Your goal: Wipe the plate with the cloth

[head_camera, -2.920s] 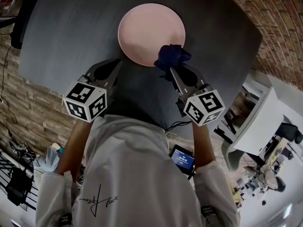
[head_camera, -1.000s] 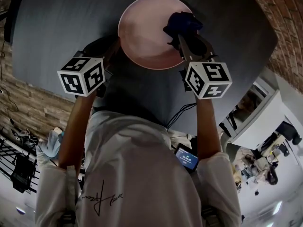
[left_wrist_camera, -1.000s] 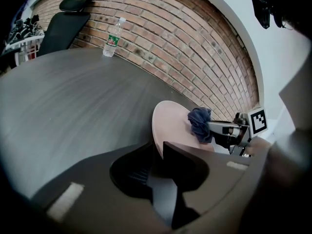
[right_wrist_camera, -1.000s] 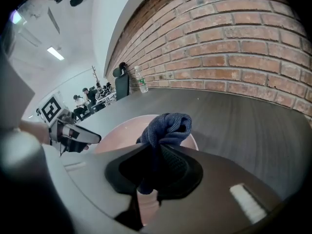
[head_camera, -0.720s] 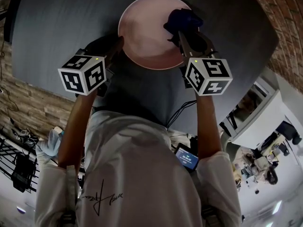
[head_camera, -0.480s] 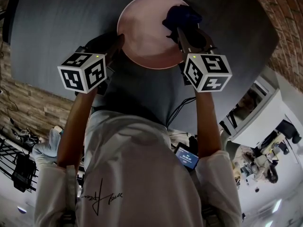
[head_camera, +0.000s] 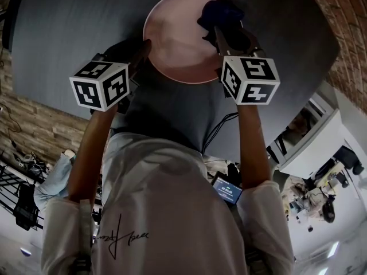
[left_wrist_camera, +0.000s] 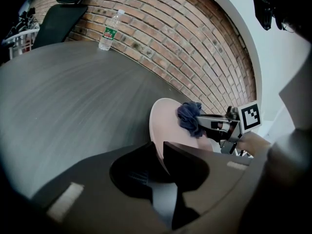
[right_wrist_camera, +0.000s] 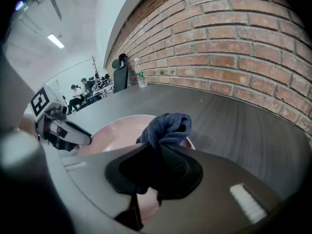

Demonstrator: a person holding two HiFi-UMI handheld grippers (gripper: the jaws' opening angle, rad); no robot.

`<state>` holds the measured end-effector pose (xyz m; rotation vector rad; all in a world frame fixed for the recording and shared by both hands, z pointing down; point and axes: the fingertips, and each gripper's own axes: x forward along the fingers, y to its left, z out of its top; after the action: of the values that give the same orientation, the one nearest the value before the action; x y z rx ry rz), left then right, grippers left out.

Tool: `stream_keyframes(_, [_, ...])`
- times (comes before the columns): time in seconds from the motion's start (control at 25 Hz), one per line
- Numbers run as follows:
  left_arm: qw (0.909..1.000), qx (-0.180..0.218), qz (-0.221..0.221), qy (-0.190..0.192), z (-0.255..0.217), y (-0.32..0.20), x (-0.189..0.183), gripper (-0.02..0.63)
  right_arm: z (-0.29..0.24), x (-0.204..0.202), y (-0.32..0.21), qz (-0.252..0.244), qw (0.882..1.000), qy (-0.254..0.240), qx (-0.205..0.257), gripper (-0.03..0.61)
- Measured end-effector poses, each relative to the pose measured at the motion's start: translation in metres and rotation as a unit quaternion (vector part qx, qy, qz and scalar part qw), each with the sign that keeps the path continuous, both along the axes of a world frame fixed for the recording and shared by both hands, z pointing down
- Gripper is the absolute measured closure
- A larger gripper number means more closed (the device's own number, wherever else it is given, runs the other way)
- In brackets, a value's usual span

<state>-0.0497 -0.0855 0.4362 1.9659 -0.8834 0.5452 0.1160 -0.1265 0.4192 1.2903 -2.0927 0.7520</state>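
Note:
A pink plate (head_camera: 175, 39) sits on the dark grey table (head_camera: 69, 27). My left gripper (head_camera: 142, 49) is shut on the plate's near-left rim; in the left gripper view the plate (left_wrist_camera: 168, 126) runs edge-on between the jaws of the left gripper (left_wrist_camera: 159, 152). My right gripper (head_camera: 217, 32) is shut on a bunched dark blue cloth (head_camera: 221, 11), which lies against the plate's far-right part. In the right gripper view the cloth (right_wrist_camera: 168, 125) bulges out past the right gripper (right_wrist_camera: 157, 152), with the plate (right_wrist_camera: 109, 133) beneath it.
A plastic water bottle (left_wrist_camera: 108, 29) stands at the table's far edge by a brick wall (right_wrist_camera: 253, 38). A black chair (left_wrist_camera: 61, 13) is beside it. A monitor (head_camera: 227, 189) and cluttered desks lie beyond the table's near edge.
Since 2.9 s ago the left gripper has closed on the plate's rim and the right gripper has carried the cloth onto the plate. Over the last second the cloth has slid slightly farther away.

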Motion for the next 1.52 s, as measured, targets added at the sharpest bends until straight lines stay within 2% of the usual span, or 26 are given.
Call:
stream_keyframes(0.76, [0.9998, -0.009, 0.018, 0.006, 0.001, 0.002, -0.001, 0.532, 0.016, -0.016, -0.008, -0.025, 0.996, 0.065, -0.049, 0.520])
stream_keyframes(1.52, [0.9996, -0.009, 0.026, 0.009, 0.000, -0.001, 0.000, 0.535, 0.016, -0.034, -0.020, -0.039, 0.994, 0.090, -0.052, 0.518])
